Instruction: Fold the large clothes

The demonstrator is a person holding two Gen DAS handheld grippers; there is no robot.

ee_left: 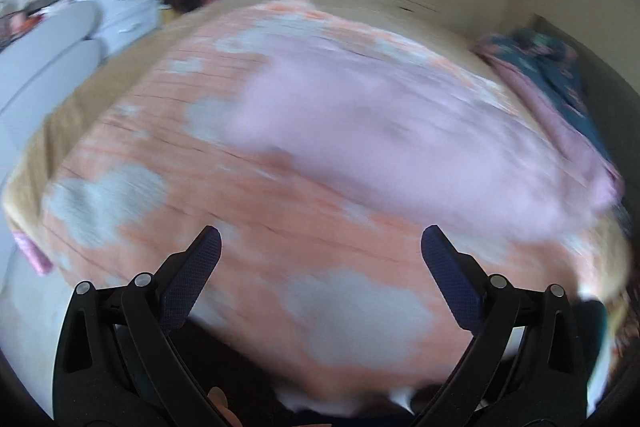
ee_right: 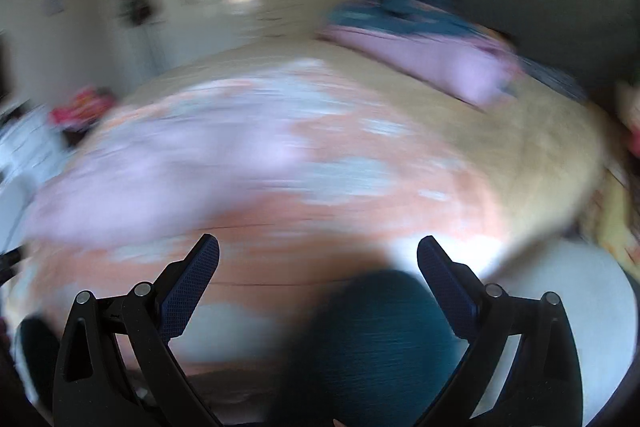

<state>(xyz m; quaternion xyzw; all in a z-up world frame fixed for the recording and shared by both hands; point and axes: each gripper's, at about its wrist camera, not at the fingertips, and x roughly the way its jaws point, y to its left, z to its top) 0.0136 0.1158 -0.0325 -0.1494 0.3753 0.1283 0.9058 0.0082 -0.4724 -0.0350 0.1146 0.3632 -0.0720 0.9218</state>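
Both views are smeared by motion blur. The left gripper and the right gripper have their jaws spread wide with nothing between them. The task's thing, a lilac garment, lies spread on an orange-and-pale-blue patterned blanket covering the bed, well ahead of both grippers. A stack of folded clothes sits near the headboard. To start well, I judge each gripper should reach an outer edge or corner of the garment, pinching only lilac cloth and not the blanket beneath.
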